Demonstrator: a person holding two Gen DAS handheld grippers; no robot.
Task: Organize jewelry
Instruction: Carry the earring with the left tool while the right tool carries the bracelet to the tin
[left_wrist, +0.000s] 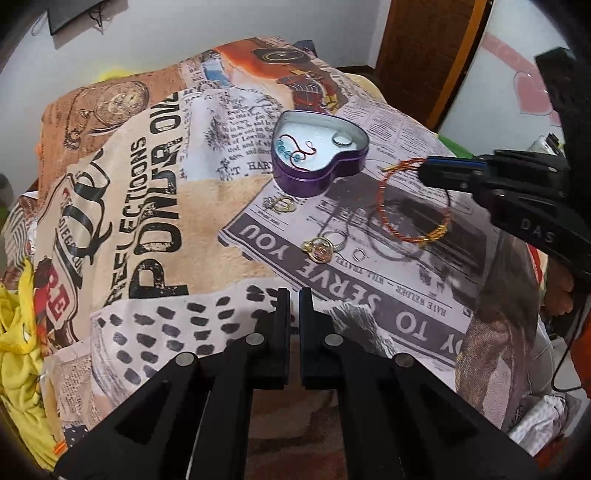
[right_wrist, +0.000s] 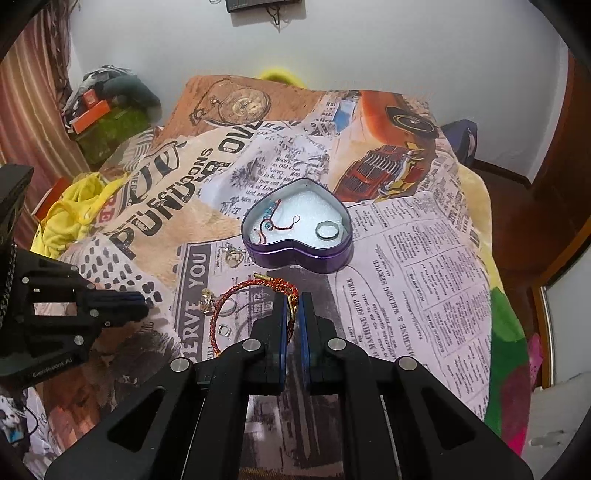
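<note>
A purple heart-shaped tin (left_wrist: 343, 168) (right_wrist: 295, 258) stands open on the printed blanket; it holds a blue-beaded cord bracelet (left_wrist: 291, 149) (right_wrist: 271, 223) and a silver ring (left_wrist: 342, 140) (right_wrist: 327, 230). My right gripper (right_wrist: 293, 301) (left_wrist: 424, 170) is shut on a red-and-gold braided bracelet (left_wrist: 406, 236) (right_wrist: 236, 295) and holds it hanging just above the blanket, in front of the tin. Gold rings (left_wrist: 320, 251) (right_wrist: 206, 300), a silver ring (left_wrist: 338, 238) and another gold ring (left_wrist: 283, 204) (right_wrist: 233, 256) lie on the blanket. My left gripper (left_wrist: 294, 295) (right_wrist: 142, 301) is shut and empty, nearer than the rings.
A small clear ring (left_wrist: 359, 254) (right_wrist: 224, 331) lies near the bracelet. Yellow cloth (left_wrist: 18, 343) (right_wrist: 70, 214) bunches at the blanket's left edge. A wooden door (left_wrist: 424, 55) and a white wall stand behind. Clutter sits on green cloth (right_wrist: 110, 122) at the far left.
</note>
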